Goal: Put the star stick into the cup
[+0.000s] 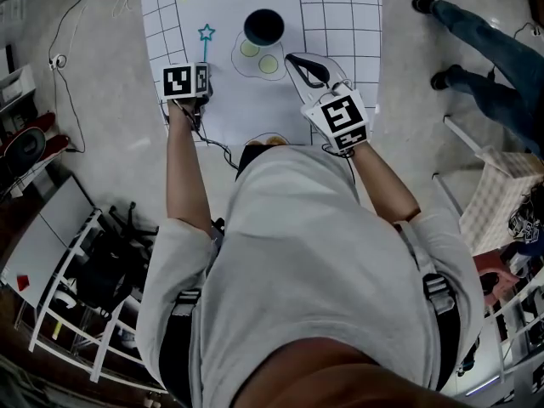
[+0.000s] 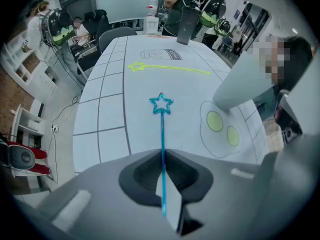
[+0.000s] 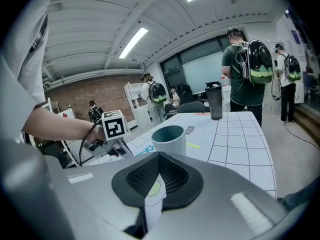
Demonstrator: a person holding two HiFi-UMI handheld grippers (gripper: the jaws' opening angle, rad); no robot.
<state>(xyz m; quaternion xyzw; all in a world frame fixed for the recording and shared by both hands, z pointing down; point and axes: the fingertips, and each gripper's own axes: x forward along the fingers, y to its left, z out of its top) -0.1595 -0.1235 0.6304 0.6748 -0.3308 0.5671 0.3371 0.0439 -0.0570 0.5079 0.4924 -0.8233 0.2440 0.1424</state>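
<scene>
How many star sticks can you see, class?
2. The blue star stick is clamped in the left gripper; the yellow star stick lies flat on the table beyond it. None seems hidden.

Star stick (image 1: 205,42) lower shaft hidden under left gripper (image 1: 201,68); table (image 1: 340,15) cut off at top.

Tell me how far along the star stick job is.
Done: the left gripper is shut on the star stick. In hand: the stick points out over the table, star end forward, outside the cup. Left: carry it to the cup and drop it in.
</scene>
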